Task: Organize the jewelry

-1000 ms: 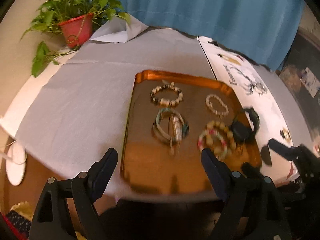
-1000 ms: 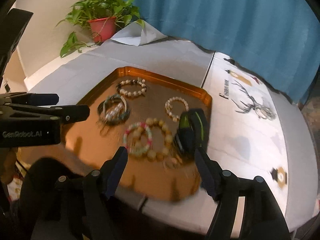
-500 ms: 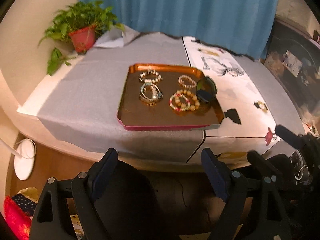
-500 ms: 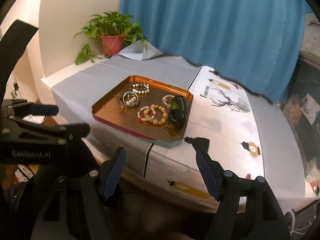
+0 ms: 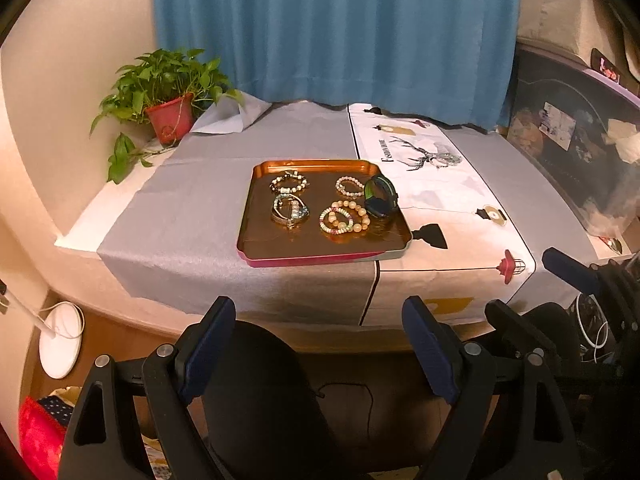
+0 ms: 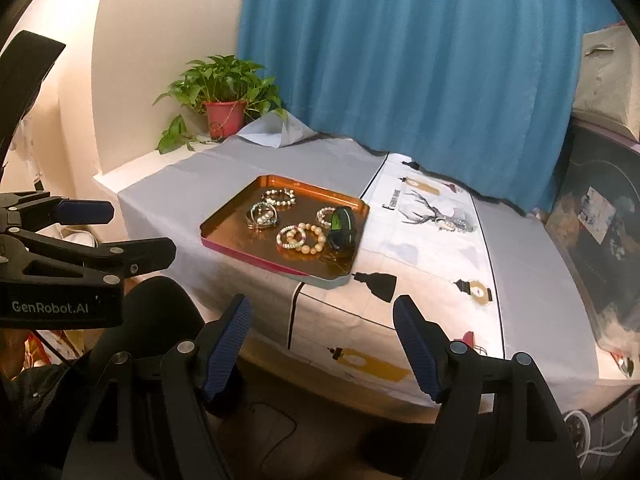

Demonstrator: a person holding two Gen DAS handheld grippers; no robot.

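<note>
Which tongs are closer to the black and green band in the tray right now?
Neither clearly. The left tongs and the right tongs are both open, off the table's near edge, short of the tray. The black and green band leans at its right side.

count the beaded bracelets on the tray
5, all on the tray: back left, back right, a tangled one mid left, and two overlapping at front right, pink-green and large tan. More may be tangled in.
</note>
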